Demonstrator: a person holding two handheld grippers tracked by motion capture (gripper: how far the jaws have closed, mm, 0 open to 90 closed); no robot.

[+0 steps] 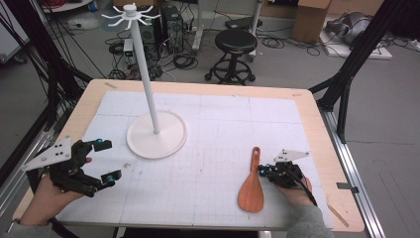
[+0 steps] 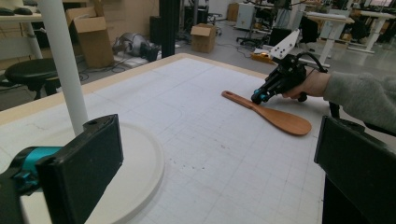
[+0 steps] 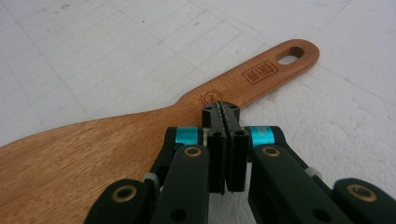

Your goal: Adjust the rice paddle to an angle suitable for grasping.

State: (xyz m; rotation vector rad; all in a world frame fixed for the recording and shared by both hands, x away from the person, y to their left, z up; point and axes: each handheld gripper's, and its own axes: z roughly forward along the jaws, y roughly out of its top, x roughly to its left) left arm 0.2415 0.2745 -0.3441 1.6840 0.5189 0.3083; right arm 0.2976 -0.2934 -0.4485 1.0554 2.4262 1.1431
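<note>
Spatula (image 3: pixel 140 135): flat on mat (image 1: pixel 213 144), right of stand (image 1: pixel 156 135), well apart from it.
Right gripper (image 3: pixel 226 114): pressed together, tips at spatula neck, nothing pinched.
Left gripper (image 1: pixel 106 161): spread, idle, left of stand base.
Advice: part jaws, straddle neck edgewise, pinch squarely, lift level toward stand.

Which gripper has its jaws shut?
The right gripper: its jaws are pressed together at the wooden spatula's neck. The left gripper has its jaws wide apart near the white stand.
</note>
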